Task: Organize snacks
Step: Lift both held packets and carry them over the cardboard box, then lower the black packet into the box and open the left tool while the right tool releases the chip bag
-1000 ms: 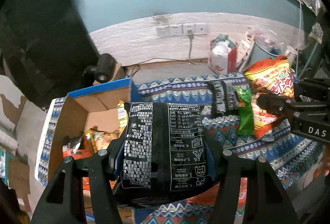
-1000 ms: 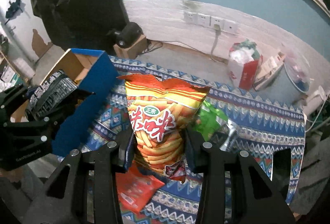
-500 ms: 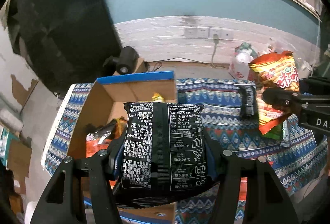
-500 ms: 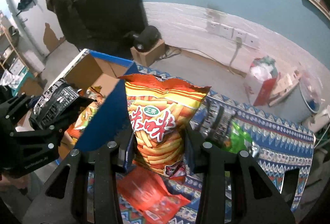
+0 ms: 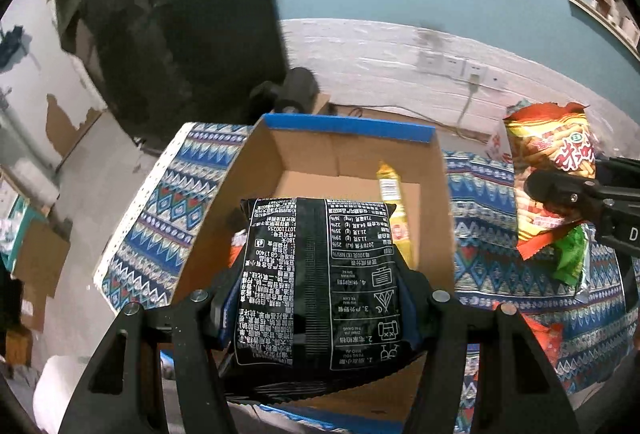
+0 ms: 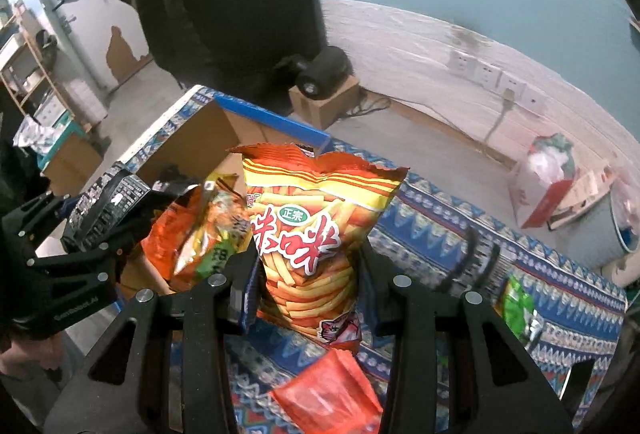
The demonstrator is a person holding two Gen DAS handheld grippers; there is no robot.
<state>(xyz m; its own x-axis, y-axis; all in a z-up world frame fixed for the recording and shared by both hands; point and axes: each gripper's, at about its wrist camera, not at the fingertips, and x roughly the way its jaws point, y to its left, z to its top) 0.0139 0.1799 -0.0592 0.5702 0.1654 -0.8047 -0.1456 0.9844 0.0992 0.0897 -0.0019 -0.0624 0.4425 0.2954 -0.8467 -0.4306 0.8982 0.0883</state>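
My left gripper (image 5: 320, 310) is shut on a black snack packet (image 5: 320, 274) with white print and holds it over the open cardboard box (image 5: 344, 154) with a blue rim. My right gripper (image 6: 308, 286) is shut on an orange-yellow chip bag (image 6: 312, 230), held upright just right of the box. The same chip bag (image 5: 548, 170) shows at the right of the left wrist view. The box (image 6: 208, 138) holds a yellow packet (image 5: 394, 218) and orange and green bags (image 6: 200, 234). The left gripper with its black packet (image 6: 108, 202) shows at the left of the right wrist view.
The box stands on a patterned blue cloth (image 5: 168, 210). Loose on the cloth lie a green packet (image 6: 518, 308), a red packet (image 6: 332, 394) and a dark packet (image 6: 476, 258). A black curtain (image 6: 232, 2), a wall with sockets (image 6: 484, 70) and a bin (image 6: 616, 222) lie behind.
Both grippers have moved left with their bags. The black packet now hangs over the box opening, and the chip bag has come up beside the box's right wall.
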